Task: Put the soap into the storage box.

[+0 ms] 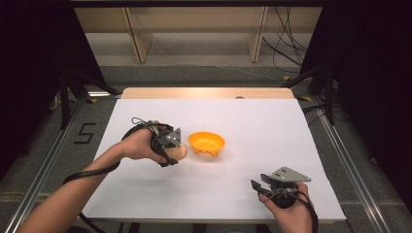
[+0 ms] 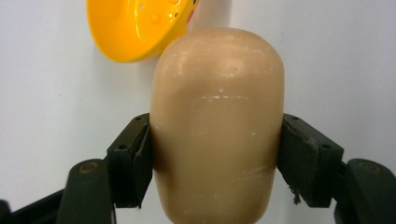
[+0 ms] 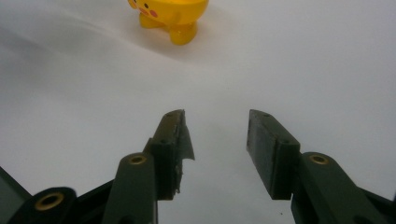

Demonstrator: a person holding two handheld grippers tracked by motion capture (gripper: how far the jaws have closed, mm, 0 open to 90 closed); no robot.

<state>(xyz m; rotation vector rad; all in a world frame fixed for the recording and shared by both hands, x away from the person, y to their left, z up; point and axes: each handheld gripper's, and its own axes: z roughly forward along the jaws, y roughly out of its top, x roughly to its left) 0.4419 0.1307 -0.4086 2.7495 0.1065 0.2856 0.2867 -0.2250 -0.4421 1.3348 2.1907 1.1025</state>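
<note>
In the left gripper view the tan block (image 2: 217,126) runs off the bottom edge, perhaps a soap-like bar, and the yellow bowl (image 2: 135,28) is cut off at 12 o'clock. The left hand-held gripper (image 1: 171,148) clamps the block by both sides, just beside the bowl at its 3 o'clock on the white tabletop (image 1: 272,141). The right hand-held gripper (image 1: 260,187) hangs with jaws apart and empty, the bowl well away at its 11 o'clock.

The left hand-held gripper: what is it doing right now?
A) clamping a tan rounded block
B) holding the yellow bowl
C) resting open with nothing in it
A: the left hand-held gripper has both jaws pressed against the tan rounded block, beside the yellow bowl.
</note>
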